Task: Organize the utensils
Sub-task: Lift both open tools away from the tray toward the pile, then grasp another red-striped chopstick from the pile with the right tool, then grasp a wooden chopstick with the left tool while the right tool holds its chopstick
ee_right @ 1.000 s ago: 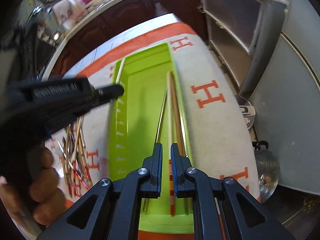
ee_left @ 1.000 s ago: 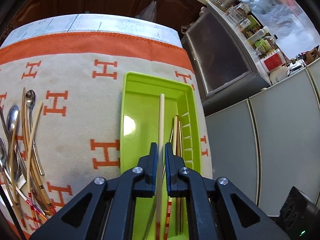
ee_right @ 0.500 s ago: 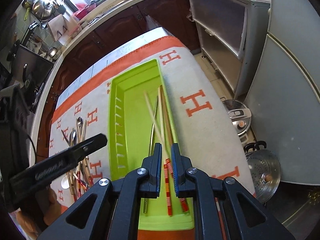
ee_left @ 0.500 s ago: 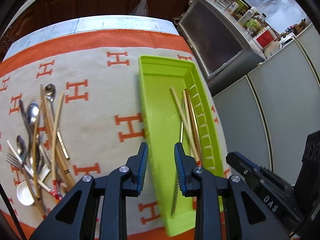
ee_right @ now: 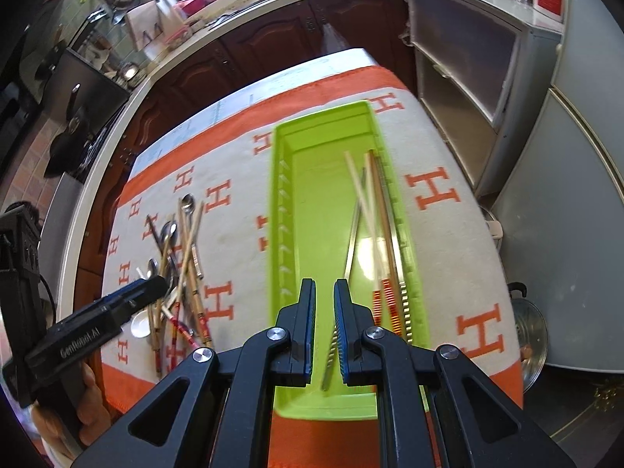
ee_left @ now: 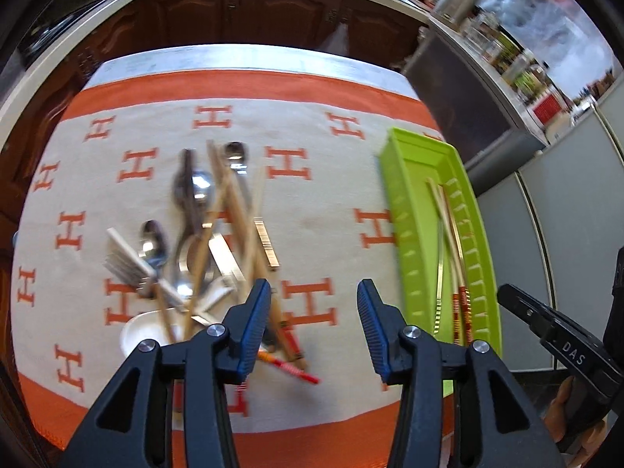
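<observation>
You are looking at a lime-green plastic tray (ee_right: pixel 284 234), long and narrow, lying flat on the worktop's cloth with small ribs running along its inner side walls. Several chopsticks (ee_right: pixel 376 210) are lying lengthwise in it, bunched against its right wall: pale wooden ones, one crossing the others at a slant, two showing red-and-orange banded ends (ee_right: pixel 386 300) toward the near end, and a metallic one alongside. Well apart to the tray's left, a loose heap of utensils (ee_left: pixel 202 234) is sprawling on the cloth: steel spoons, a fork, a white spoon at the near edge and bamboo chopsticks crossing over them, all tangled and overlapping.
</observation>
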`<state>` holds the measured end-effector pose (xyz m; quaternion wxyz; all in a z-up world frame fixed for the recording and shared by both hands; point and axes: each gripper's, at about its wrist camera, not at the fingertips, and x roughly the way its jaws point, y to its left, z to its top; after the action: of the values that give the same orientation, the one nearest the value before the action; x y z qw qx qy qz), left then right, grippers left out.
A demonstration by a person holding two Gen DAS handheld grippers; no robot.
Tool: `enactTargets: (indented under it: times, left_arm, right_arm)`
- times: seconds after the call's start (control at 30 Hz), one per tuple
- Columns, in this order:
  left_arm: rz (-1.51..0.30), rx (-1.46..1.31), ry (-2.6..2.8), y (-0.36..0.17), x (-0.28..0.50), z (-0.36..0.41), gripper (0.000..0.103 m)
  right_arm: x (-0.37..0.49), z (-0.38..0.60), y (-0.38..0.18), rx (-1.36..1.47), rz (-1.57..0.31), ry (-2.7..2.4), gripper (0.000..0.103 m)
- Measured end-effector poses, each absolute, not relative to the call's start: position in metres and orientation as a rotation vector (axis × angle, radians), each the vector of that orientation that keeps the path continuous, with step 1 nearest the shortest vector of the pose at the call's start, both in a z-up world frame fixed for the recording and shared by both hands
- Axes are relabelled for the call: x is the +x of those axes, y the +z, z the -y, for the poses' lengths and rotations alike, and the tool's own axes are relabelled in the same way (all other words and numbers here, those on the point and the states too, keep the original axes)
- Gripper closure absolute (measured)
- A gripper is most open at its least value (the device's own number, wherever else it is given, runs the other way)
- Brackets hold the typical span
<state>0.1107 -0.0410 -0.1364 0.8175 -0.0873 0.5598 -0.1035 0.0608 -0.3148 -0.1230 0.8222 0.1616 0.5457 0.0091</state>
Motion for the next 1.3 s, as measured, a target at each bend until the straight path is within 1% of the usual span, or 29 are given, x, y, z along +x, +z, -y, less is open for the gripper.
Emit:
enactTargets:
  times: [0.23, 0.5, 0.6, 0.63, 0.67, 0.73, 0.77, 0.8, 1.1, 1.3]
  left_arm:
    - [-1.198, -0.116, -0.120, -0.141, 0.099, -0.021, 0.059]
    - [-1.227, -0.130, -0.132, -0.146, 0.111, -0.051, 0.059]
    - [-1.256, -0.159, -0.188, -0.150, 0.120, -0.051, 0.065]
    - [-1.272, -0.169, -0.202, -0.153, 0.124, -0.051, 0.071]
    - [-1.286, -0.174, -0.212, -0.155, 0.127, -0.051, 0.074]
    - [-1.314, -0.175, -0.228, -0.162, 0.134, -0.048, 0.076]
    - [-1.324, -0.173, -0.230, -0.165, 0.136, -0.047, 0.080]
    - [-1.337, -0.169, -0.235, -0.168, 0.138, -0.046, 0.081]
    - [-1.365, -0.164, -0.257, -0.181, 0.145, -0.047, 0.082]
    - [-1.377, -0.175, -0.262, -0.187, 0.151, -0.047, 0.082]
  right_arm:
    - [0.069, 0.274, -0.117, 0.273, -1.191, 0.098, 0.093]
    - [0.096, 0.216, -0.119, 0.264, -1.251, 0.250, 0.093]
    - [0.112, 0.193, -0.130, 0.307, -1.302, 0.324, 0.093]
    - [0.116, 0.187, -0.134, 0.317, -1.317, 0.340, 0.093]
    - [0.121, 0.179, -0.139, 0.329, -1.334, 0.360, 0.093]
    - [0.131, 0.166, -0.148, 0.338, -1.358, 0.383, 0.093]
    - [0.136, 0.159, -0.153, 0.338, -1.372, 0.388, 0.093]
    - [0.141, 0.153, -0.158, 0.342, -1.387, 0.397, 0.093]
    - [0.163, 0.119, -0.211, 0.368, -1.512, 0.438, 0.093]
    - [0.168, 0.113, -0.233, 0.380, -1.549, 0.418, 0.093]
